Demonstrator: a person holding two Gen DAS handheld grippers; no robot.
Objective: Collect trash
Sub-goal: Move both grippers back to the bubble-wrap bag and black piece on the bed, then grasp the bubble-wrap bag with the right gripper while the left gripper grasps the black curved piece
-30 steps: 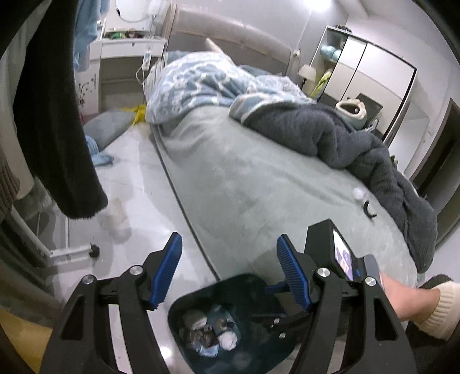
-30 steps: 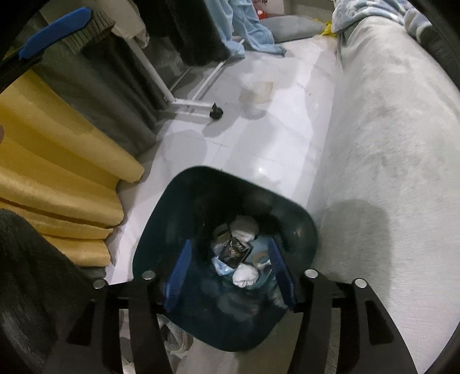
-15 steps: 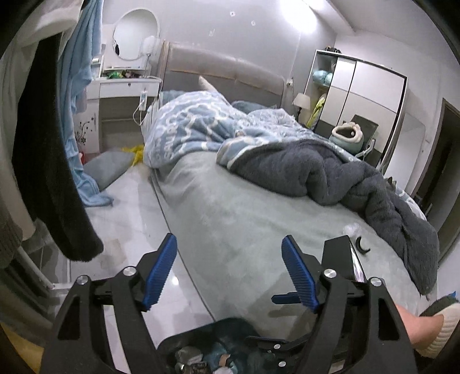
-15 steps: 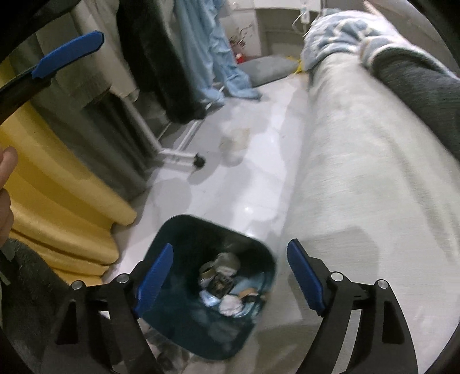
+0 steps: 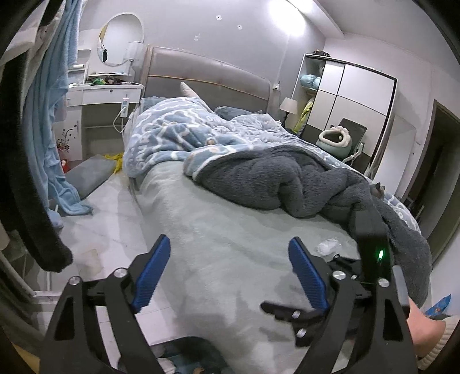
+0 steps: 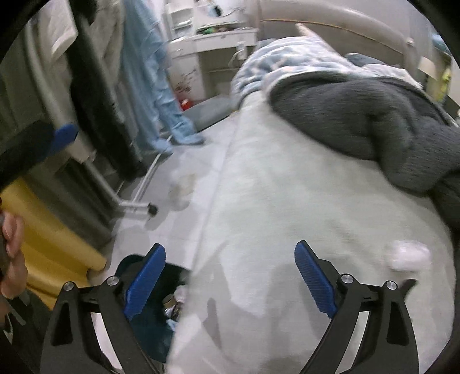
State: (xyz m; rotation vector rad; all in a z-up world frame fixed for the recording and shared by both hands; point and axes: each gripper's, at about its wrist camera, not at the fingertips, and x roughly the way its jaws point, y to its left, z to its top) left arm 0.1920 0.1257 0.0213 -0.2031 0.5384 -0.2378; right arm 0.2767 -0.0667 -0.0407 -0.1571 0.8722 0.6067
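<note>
A bright ceiling lamp glare near the top of the left wrist view washes out the pale wall around it and gives the room a cool, fairly even light. That view is sharp. Soft shadows fall on the pale grey-green bed sheet below the gripper. The right wrist view is smeared with motion blur throughout. Both fisheye views bend straight lines strongly toward their dark, rounded edges.
</note>
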